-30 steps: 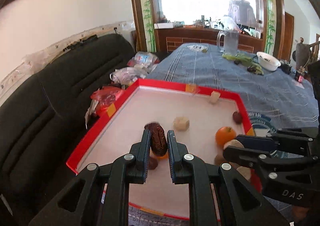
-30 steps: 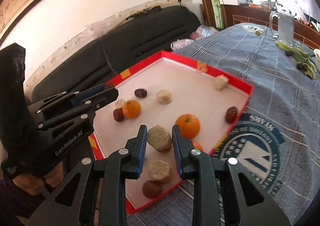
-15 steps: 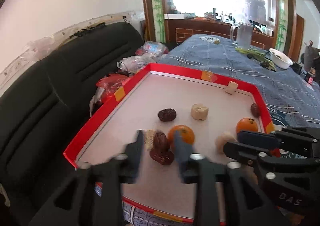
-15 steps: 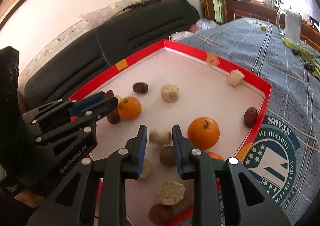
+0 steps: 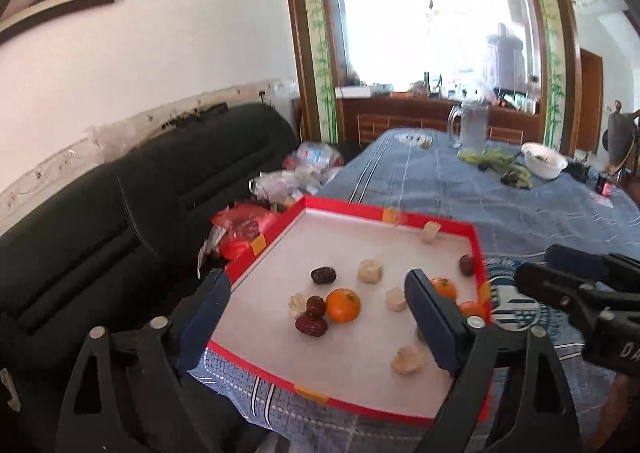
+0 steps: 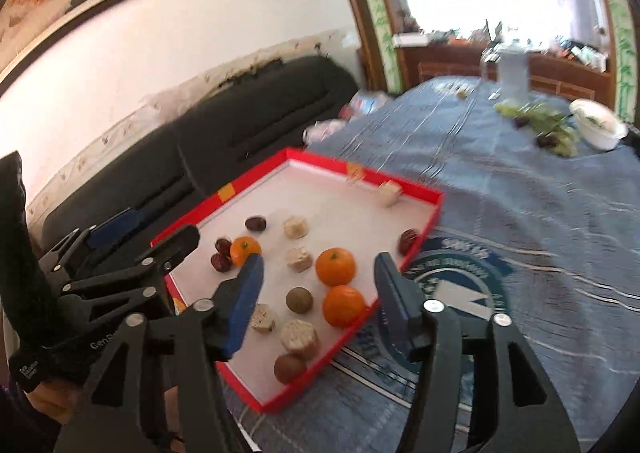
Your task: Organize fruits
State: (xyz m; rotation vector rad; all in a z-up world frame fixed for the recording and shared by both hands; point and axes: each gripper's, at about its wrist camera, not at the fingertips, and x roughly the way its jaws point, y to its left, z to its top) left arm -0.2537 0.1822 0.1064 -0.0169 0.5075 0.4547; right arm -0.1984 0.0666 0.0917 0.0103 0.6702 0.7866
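Note:
A red-rimmed tray (image 5: 344, 207) (image 6: 264, 171) with a white floor lies on the blue tablecloth. It holds oranges (image 5: 343, 305) (image 6: 335, 266), dark dates (image 5: 311, 325) (image 6: 221, 263), pale cakes (image 5: 370, 271) (image 6: 299, 259) and brown round fruits (image 6: 299, 299). My left gripper (image 5: 320, 317) (image 6: 170, 223) hovers over the tray's near left corner. Its jaws are opening wide, with nothing held between them. My right gripper (image 6: 320, 297) (image 5: 536, 263) hangs above the tray's near right side. Its jaws are also opening, and they grip nothing.
A black couch (image 5: 120, 213) runs along the tray's left side, with plastic bags (image 5: 280, 181) on it. Farther along the table stand a glass jug (image 5: 472, 127), a white bowl (image 5: 544, 159) and green stalks with dark fruit (image 6: 548, 129).
The left gripper let go of a date, which now lies beside the orange. The right gripper released a pale cake. Both opened and drew back and up from the tray.

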